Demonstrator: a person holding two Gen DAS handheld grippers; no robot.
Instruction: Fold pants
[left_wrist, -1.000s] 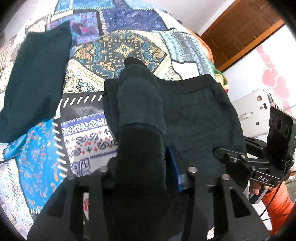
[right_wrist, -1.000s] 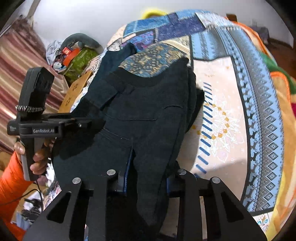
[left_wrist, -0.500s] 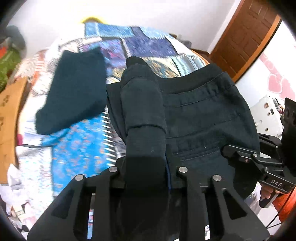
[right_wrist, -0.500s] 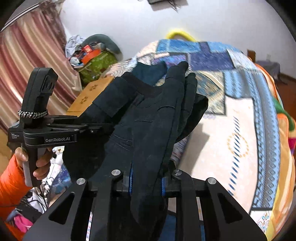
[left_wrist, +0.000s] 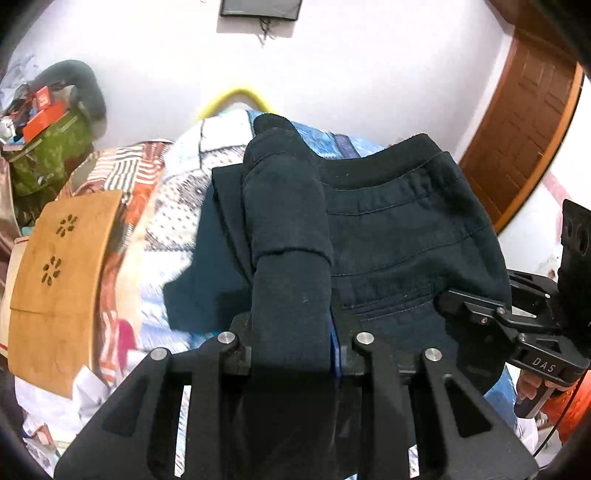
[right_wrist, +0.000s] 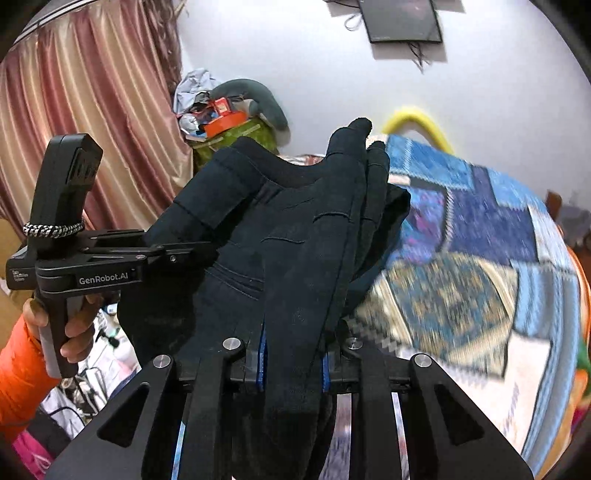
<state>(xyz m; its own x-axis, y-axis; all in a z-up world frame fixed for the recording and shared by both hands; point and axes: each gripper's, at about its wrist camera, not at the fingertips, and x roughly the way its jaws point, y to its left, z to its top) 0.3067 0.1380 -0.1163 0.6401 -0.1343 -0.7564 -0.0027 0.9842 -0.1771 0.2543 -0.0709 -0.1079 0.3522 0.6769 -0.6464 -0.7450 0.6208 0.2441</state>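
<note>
Both tongs, the left tongs (left_wrist: 291, 332) and right tongs (right_wrist: 291, 354), pinch the dark pants (left_wrist: 399, 229) held up above the patchwork bed (right_wrist: 480, 288); level, matched hands should land the fold squarely.

The left tongs (left_wrist: 291, 347) pinch a thick bunch of the dark pants (left_wrist: 399, 229). The cloth fills the gap between the two black fingers and stands up like a fat roll. The rest of the pants spreads out to the right, held up in the air, with the waist on top and a pocket seam showing. The right tongs (left_wrist: 461, 306) grab the pants at the right edge. Under the pants lies a bed with a patchwork blanket (left_wrist: 177, 199). A wooden board (left_wrist: 55, 280) stands at the left. A brown door (left_wrist: 524, 133) is at the right.
</note>
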